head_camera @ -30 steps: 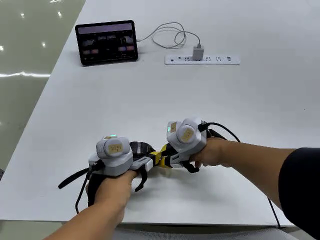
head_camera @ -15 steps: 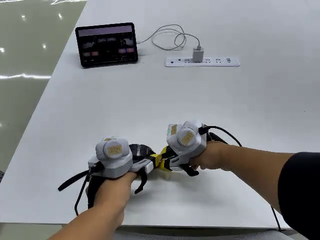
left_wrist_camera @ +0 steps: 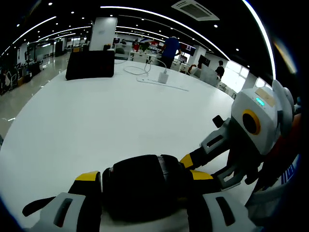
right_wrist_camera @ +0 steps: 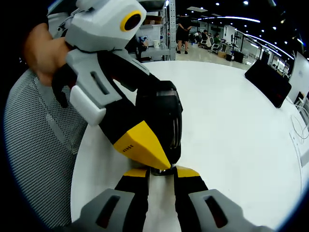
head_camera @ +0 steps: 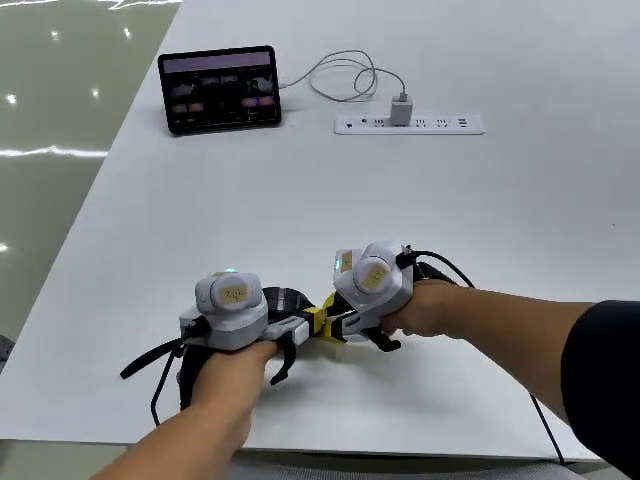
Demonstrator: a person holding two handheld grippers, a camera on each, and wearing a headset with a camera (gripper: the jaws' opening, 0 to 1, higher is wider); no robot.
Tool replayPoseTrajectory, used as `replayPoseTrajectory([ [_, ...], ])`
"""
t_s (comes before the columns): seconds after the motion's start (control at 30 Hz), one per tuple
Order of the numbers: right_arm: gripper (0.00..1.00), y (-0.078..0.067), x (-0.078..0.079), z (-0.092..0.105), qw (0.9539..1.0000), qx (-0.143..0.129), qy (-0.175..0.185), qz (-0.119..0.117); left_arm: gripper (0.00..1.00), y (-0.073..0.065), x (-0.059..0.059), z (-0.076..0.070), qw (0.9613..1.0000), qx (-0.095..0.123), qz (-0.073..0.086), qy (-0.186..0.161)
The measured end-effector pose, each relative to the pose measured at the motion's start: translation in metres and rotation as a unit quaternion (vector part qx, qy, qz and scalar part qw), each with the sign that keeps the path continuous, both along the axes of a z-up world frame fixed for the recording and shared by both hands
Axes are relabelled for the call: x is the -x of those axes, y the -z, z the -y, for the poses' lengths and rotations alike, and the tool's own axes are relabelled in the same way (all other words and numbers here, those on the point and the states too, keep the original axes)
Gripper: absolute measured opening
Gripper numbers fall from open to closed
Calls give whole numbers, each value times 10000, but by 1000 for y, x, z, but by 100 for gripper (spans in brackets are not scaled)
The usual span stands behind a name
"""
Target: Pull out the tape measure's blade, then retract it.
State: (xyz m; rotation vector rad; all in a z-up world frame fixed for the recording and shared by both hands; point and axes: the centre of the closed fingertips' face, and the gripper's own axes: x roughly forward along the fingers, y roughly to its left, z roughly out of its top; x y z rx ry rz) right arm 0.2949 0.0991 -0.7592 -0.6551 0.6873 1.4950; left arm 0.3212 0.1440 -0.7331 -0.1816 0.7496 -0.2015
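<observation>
Hardly anything has shifted over the last second: both grippers stay close together at the near edge of the white table [head_camera: 300, 190], and only the camera has drifted a little. Nearest the person, the left gripper [left_wrist_camera: 142, 176] has its yellow-tipped jaws clamped on either side of the black tape measure [left_wrist_camera: 145, 193], held low over the tabletop between the two tools. Facing it, the right gripper [right_wrist_camera: 161, 174] has its jaws drawn almost together, pinching the blade tip [right_wrist_camera: 161, 169] right at the case's mouth, with next to no blade drawn out. Farther back a dark tablet [head_camera: 220, 88] stands near the table's left edge. To its right lies a white power strip [head_camera: 440, 123] with a charger [head_camera: 400, 106] plugged in and a looped cable [head_camera: 345, 75].
</observation>
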Motion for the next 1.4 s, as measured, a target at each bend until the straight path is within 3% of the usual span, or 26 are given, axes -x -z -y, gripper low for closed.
replayPoseTrajectory([
  [0.17,20,0,2,3,10000,32,-47,-24,80,-1,-1,-8,9999,-60,30,-84],
  [0.2,21,-1,2,3,10000,33,-38,-27,83,-3,-4,-13,9996,-196,141,-109],
  [0.23,25,-2,5,2,9997,-26,83,-223,87,-6,-6,-18,9988,-380,266,-126],
  [0.27,28,-4,7,1,9992,-87,168,-359,90,-6,-5,-16,9991,-321,239,-119],
  [0.43,41,-10,9,1,9990,-150,144,-399,100,-7,-6,-21,9992,-194,182,-294],
  [0.63,50,-11,12,4,9977,-136,276,-596,100,-7,-2,-18,9996,-113,114,-218],
  [0.7,54,-15,14,3,9961,-195,392,-763,100,-8,-1,-19,9997,-96,98,-199],
  [0.93,65,-27,8,3,9937,-439,741,-722,100,-16,2,-18,9997,-114,197,98],
  [1.03,70,-31,8,5,9930,-499,817,-688,100,-16,7,-16,9994,-148,141,264],
  [1.17,78,-35,8,10,9925,-549,886,-637,100,-23,5,-19,9990,-121,208,376],
  [1.3,88,-38,7,15,9906,-637,1034,-627,100,-31,1,-24,9977,-135,375,543],
  [1.37,94,-40,7,19,9890,-676,1140,-653,100,-29,2,-29,9966,-313,319,694],
  [1.4,96,-39,7,23,9882,-666,1213,-656,100,-29,0,-31,9960,-336,368,742],
])
